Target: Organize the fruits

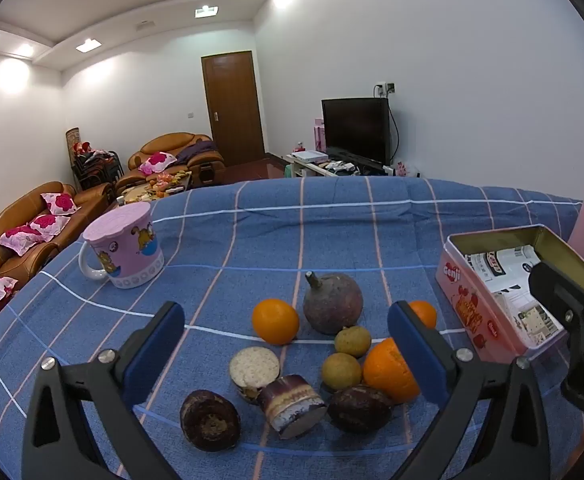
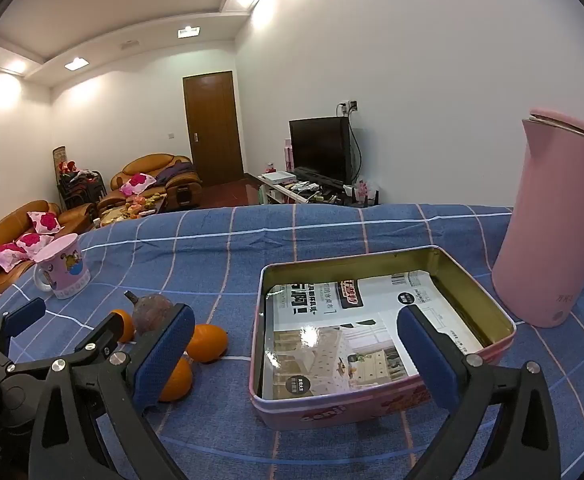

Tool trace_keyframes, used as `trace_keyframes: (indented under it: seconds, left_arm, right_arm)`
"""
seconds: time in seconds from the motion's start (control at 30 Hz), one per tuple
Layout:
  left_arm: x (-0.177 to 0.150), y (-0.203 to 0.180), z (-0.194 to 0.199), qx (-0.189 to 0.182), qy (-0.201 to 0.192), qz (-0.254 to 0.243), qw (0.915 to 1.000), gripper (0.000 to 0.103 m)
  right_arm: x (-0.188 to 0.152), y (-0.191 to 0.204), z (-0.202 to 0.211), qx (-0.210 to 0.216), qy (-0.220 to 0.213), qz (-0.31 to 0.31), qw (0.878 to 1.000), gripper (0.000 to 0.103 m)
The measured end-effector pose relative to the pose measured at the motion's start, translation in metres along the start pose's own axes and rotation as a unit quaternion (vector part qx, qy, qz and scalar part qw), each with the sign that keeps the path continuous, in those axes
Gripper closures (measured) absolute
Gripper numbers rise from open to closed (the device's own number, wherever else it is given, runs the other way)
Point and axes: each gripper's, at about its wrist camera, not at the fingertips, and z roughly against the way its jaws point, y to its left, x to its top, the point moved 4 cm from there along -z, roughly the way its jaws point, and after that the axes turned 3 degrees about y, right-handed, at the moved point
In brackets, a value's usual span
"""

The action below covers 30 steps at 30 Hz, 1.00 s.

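Both grippers tilt down a bit over the surface (image 1: 332, 220), left gripper (image 1: 288, 352) and right gripper (image 2: 296, 356) with fingers wide open, holding nothing. Between the left fingers sit three oranges (image 1: 275, 321), two small green fruits (image 1: 352, 341) and more dark pieces; the pink tin (image 2: 372, 408) sits between the right fingers, just right of the pile.

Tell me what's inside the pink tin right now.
The pink tin holds only a printed paper sheet lying flat on its bottom; no fruit is in it. Whatever lies beneath the sheet is covered.
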Motion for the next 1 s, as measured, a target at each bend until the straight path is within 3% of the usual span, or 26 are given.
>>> trace_keyframes:
  seconds: [1.0]
  left_arm:
    - [-0.0032,0.0018,0.0002,0.0,0.004,0.005,1.0,0.0]
  right_arm:
    - [0.0005,0.0032,-0.0008,0.004,-0.004,-0.001,1.0,0.001]
